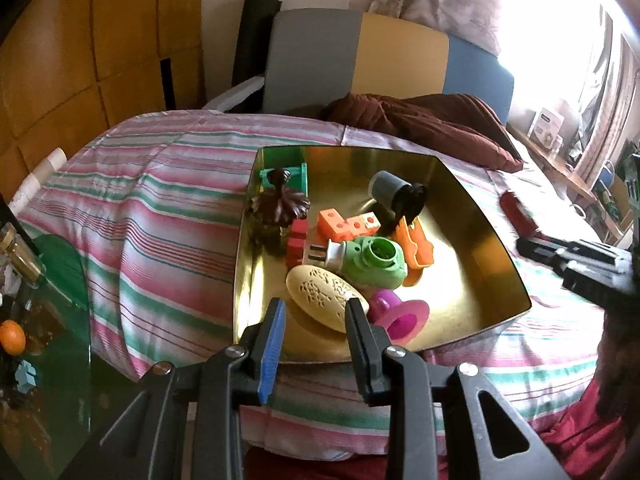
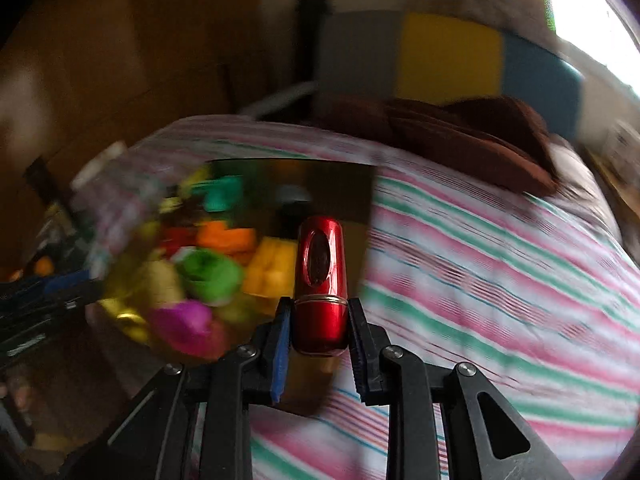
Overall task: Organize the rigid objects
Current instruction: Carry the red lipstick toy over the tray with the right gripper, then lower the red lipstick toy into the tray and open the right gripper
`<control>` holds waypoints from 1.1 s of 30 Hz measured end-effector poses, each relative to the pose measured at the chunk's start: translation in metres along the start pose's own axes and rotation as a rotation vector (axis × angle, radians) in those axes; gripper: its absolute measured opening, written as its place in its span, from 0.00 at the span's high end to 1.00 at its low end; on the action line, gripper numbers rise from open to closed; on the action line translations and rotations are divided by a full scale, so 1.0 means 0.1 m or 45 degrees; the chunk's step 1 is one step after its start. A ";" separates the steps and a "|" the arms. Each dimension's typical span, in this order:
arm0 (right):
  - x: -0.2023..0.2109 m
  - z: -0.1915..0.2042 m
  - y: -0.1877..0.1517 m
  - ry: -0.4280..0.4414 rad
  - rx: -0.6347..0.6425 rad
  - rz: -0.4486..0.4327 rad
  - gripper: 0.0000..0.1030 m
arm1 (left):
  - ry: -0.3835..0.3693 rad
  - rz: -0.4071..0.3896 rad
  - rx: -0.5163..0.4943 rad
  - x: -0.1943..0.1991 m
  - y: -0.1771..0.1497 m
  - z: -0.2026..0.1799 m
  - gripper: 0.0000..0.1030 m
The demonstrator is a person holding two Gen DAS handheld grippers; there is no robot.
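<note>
A gold metal tray (image 1: 492,256) lies on the striped bed and holds several small objects: a cream oval soap box (image 1: 320,294), a green plug-in device (image 1: 372,262), orange blocks (image 1: 340,224), a pink cup (image 1: 396,314), a dark figurine (image 1: 280,208). My left gripper (image 1: 316,312) is open and empty at the tray's near edge, over the soap box. My right gripper (image 2: 320,320) is shut on a red metallic capsule-shaped case (image 2: 322,280), held beside the tray's (image 2: 344,188) right edge. The right gripper also shows in the left wrist view (image 1: 532,240), with the red case (image 1: 516,208). The right wrist view is blurred.
A striped pink, green and white bedcover (image 1: 160,208) spreads around the tray. A dark red quilt (image 1: 432,120) lies at the head of the bed. A green glass side table (image 1: 52,300) with clutter stands at the left. A shelf (image 1: 560,152) runs under the window at the right.
</note>
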State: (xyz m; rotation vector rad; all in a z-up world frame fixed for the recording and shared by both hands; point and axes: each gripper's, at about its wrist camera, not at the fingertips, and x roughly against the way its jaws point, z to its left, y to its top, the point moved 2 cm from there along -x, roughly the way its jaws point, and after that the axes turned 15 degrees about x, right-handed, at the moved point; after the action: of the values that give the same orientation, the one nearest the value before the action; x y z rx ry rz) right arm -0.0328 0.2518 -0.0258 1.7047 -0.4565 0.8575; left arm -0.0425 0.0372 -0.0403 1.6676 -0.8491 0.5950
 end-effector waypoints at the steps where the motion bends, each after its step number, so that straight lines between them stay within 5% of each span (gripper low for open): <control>1: -0.07 0.10 0.06 0.024 0.037 0.002 0.75 | 0.004 -0.004 0.003 0.00 0.01 0.01 0.71; 13: -0.64 0.76 -0.01 0.142 0.292 0.168 0.75 | 0.043 0.012 0.031 -0.09 0.02 0.13 0.71; 33: -0.86 0.54 -0.07 0.078 0.138 0.240 0.74 | 0.063 0.004 0.054 -0.14 0.03 0.26 0.71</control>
State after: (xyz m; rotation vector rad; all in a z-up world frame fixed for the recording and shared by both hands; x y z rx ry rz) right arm -0.0681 0.1922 -0.0998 1.7480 -0.5432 1.0849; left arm -0.0540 0.0150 -0.0556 1.6836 -0.8088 0.6579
